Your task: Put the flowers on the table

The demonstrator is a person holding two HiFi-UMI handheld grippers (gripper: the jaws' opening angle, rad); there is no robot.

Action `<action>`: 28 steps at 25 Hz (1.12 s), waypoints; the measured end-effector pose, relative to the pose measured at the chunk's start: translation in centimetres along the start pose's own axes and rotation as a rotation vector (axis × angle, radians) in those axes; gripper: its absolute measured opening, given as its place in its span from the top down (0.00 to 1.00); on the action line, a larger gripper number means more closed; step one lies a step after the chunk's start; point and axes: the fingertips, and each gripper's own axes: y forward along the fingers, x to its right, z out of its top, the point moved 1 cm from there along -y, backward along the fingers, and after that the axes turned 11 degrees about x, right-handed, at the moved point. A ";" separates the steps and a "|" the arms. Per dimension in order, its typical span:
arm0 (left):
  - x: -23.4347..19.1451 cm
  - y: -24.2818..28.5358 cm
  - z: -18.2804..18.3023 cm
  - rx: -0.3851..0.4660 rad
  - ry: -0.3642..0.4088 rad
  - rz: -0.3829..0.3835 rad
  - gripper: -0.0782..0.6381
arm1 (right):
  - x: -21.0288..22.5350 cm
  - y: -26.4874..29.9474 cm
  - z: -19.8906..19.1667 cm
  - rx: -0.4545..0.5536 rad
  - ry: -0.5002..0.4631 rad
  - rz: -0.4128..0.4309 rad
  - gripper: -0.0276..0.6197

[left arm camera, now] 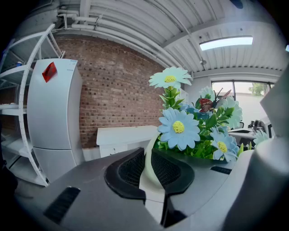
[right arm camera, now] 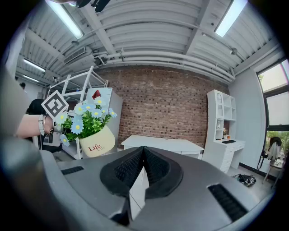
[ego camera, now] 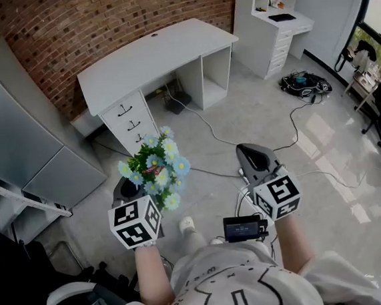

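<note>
A bunch of blue and white daisies [ego camera: 156, 166] in a cream pot [left arm camera: 151, 173] is held up over the floor. My left gripper [ego camera: 128, 191] is shut on the pot's rim, and its pads [left arm camera: 131, 169] press on both sides of the rim. In the right gripper view the pot [right arm camera: 95, 143] hangs at the left, tilted, with the flowers [right arm camera: 86, 118] above it. My right gripper [ego camera: 252, 157] is shut with nothing between its fingers [right arm camera: 135, 168]. The white table [ego camera: 154, 55] stands against the brick wall ahead, well apart from both grippers.
A grey fridge [ego camera: 21, 131] and a white shelf frame [ego camera: 20, 198] stand at the left. A white cabinet desk [ego camera: 275, 23] is at the back right. Cables [ego camera: 304, 84] trail over the tiled floor. A chair base [ego camera: 70, 297] sits by my left side.
</note>
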 end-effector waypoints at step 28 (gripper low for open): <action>-13.2 22.3 4.1 0.064 0.012 -0.081 0.82 | 2.0 24.9 -0.6 0.004 -0.009 -0.003 0.94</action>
